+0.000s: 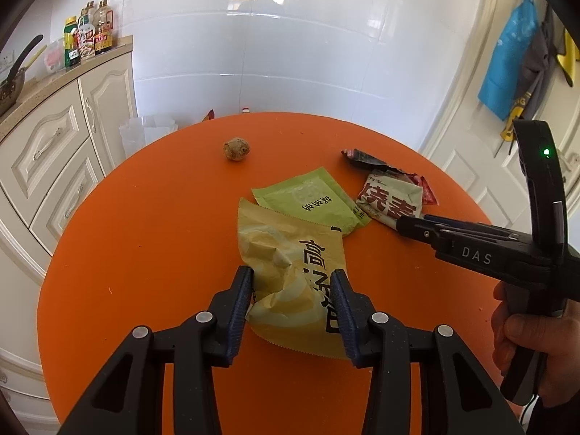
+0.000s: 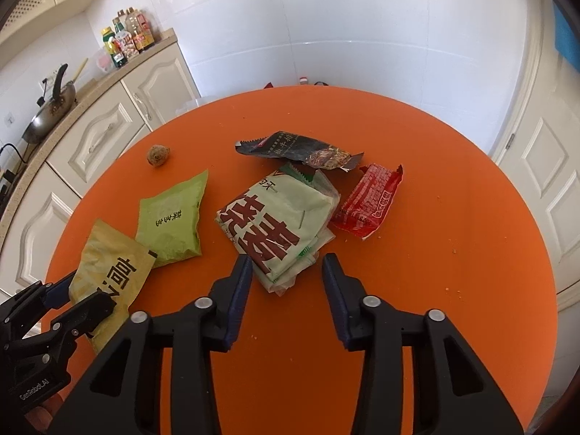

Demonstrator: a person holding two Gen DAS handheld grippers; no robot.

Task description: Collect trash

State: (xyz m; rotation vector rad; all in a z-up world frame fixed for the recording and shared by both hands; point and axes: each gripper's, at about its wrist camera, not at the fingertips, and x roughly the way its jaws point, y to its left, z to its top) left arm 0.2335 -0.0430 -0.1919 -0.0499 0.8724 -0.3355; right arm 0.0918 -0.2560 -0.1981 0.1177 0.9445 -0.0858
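On the round orange table (image 1: 145,235) my left gripper (image 1: 293,272) is shut on a crumpled yellow wrapper (image 1: 286,250), its pads pinching the near half. The right wrist view shows the same grip at the lower left, on the yellow wrapper (image 2: 108,261). My right gripper (image 2: 288,259) is open, low over the table. The near corner of a white-green wrapper with red characters (image 2: 279,217) lies between its fingers; the right finger stands clear of it. A green packet (image 2: 172,217), a dark wrapper (image 2: 297,148), a red wrapper (image 2: 369,199) and a brown crumpled ball (image 2: 158,154) lie loose.
Cream cabinets (image 1: 54,152) with bottles (image 1: 90,32) and a wok (image 2: 50,112) on the counter curve along the left. A white plastic bag (image 1: 145,130) stands behind the table's far left edge. A white door (image 2: 543,166) is at the right. A hand (image 1: 525,337) holds the right gripper.
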